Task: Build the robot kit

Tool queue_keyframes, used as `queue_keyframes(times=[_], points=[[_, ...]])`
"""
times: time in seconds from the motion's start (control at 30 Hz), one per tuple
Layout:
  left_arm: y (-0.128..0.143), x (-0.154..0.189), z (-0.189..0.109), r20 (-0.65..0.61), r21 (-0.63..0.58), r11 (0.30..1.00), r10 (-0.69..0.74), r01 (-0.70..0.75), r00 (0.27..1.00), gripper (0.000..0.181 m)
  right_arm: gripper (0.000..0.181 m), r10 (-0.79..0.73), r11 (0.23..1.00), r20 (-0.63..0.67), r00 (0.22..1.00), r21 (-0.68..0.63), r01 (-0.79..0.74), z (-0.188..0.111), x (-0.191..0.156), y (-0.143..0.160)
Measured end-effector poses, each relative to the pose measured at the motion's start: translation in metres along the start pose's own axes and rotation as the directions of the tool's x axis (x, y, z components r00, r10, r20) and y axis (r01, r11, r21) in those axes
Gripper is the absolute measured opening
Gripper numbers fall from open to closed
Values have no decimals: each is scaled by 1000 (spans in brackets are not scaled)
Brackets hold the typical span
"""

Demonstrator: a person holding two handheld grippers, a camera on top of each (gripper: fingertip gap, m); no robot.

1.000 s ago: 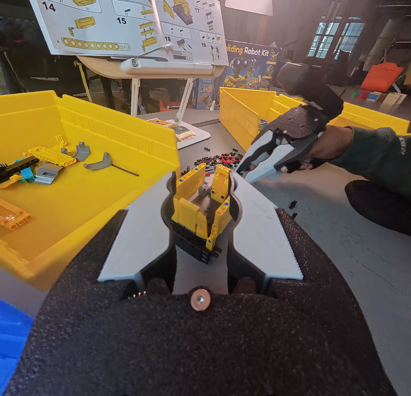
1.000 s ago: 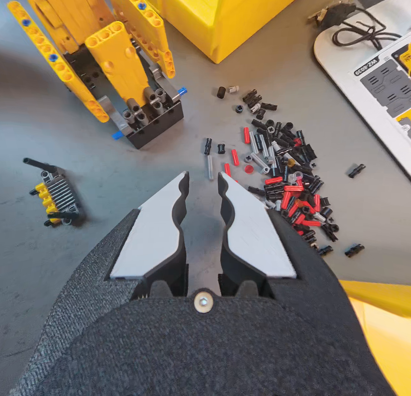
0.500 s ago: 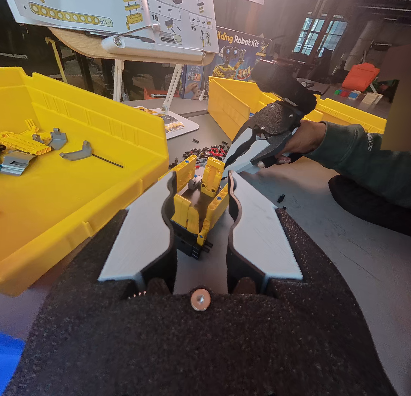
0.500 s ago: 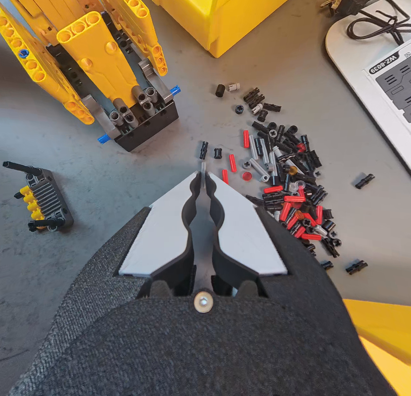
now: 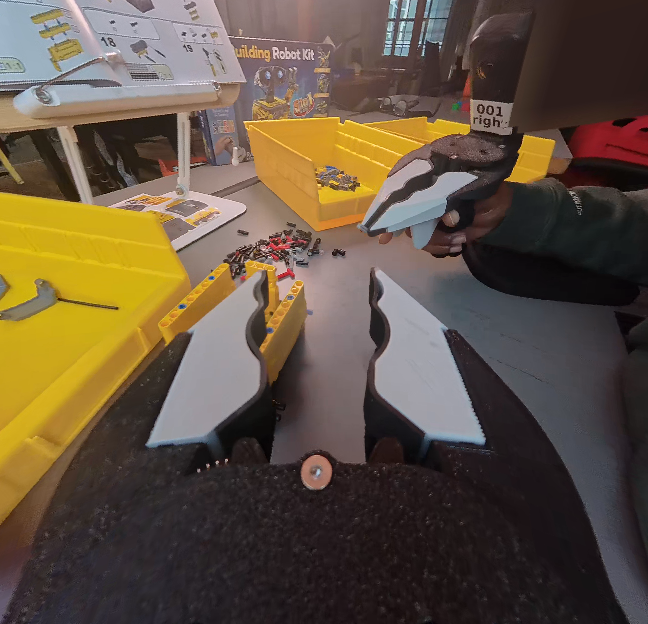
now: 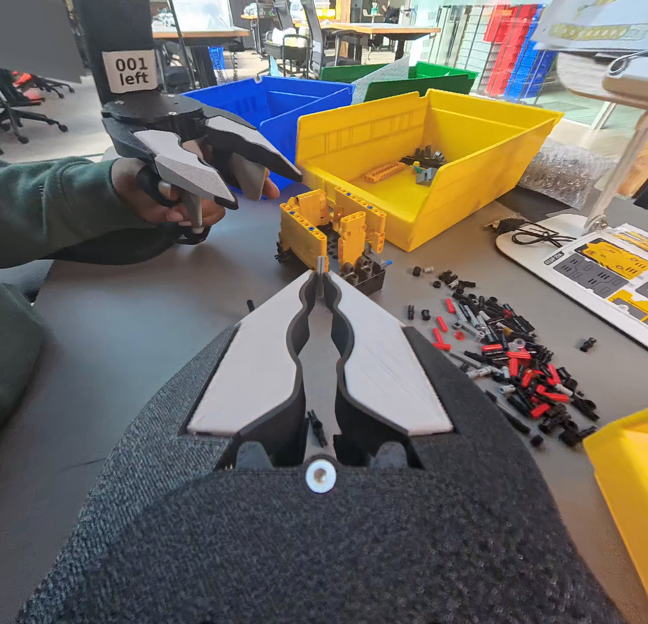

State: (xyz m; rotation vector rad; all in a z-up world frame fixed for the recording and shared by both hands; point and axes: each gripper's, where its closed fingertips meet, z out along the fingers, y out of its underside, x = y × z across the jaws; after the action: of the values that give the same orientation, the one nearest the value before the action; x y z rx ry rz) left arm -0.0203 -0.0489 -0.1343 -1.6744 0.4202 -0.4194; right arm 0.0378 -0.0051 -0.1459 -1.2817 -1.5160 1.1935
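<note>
Right wrist view: right gripper [image 6: 319, 274] pinches a short grey axle pin [image 6: 320, 268] at its tips, above the grey table [image 6: 140, 309], near the yellow brick model [image 6: 329, 228]. Left gripper [image 5: 317, 277] spread wide, empty, model just beside its left finger.

- Grey tabletop [image 6: 140, 326] in foreground.
- Wooden desks [image 6: 378, 30] and black office chairs [image 6: 291, 42] behind.
- Paned windows [image 5: 406, 25] in dark far wall, admitting daylight.
- Red and blue bins [image 6: 508, 56] stacked at right.

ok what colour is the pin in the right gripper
Grey pin, clearest in the right wrist view.
</note>
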Motion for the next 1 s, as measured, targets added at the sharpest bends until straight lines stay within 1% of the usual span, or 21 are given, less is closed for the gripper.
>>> queue_keyframes(times=[0.1, 0.17, 0.23, 0.27, 0.33, 0.43, 0.47, 0.57, 0.67, 0.73, 0.9, 1.0], points=[[4, 18, 10, -85, -43, 999, 27, -31, 996, 60, 3, -45, 999, 20, 999, -17, 45, 1, -11, 1], [13, 35, 17, -175, -106, 991, 62, -81, 983, 56, 3, -97, 995, 30, 995, -33, 98, 2, -15, 3], [34, 51, 22, -278, -217, 962, 99, -163, 955, 53, 3, -142, 987, 57, 988, -70, 146, 2, -20, 12], [48, 56, 24, -318, -280, 936, 121, -215, 940, 53, 3, -162, 982, 72, 984, -87, 168, 1, -22, 17], [71, 58, 27, -360, -372, 878, 163, -302, 918, 50, 3, -183, 970, 139, 973, -134, 202, 0, -31, 29], [88, 60, 32, -362, -421, 842, 186, -339, 913, 39, 3, -224, 939, 216, 950, -215, 270, -8, -40, 45], [93, 59, 31, -353, -443, 823, 204, -355, 913, 35, 4, -221, 924, 255, 941, -254, 285, -13, -44, 51], [104, 52, 26, -335, -481, 781, 255, -398, 907, 33, 4, -173, 868, 328, 929, -395, 301, -28, -49, 78], [105, 51, 25, -329, -492, 781, 243, -385, 913, 29, 3, -175, 813, 312, 934, -489, 316, -31, -41, 99], [105, 51, 25, -331, -496, 782, 232, -378, 915, 29, 3, -164, 805, 308, 937, -508, 308, -30, -40, 104], [105, 50, 23, -324, -504, 785, 217, -362, 921, 28, 4, -172, 807, 270, 947, -513, 293, -31, -30, 104], [106, 50, 23, -319, -507, 785, 211, -355, 924, 27, 5, -149, 816, 261, 954, -513, 268, -32, -27, 104]])
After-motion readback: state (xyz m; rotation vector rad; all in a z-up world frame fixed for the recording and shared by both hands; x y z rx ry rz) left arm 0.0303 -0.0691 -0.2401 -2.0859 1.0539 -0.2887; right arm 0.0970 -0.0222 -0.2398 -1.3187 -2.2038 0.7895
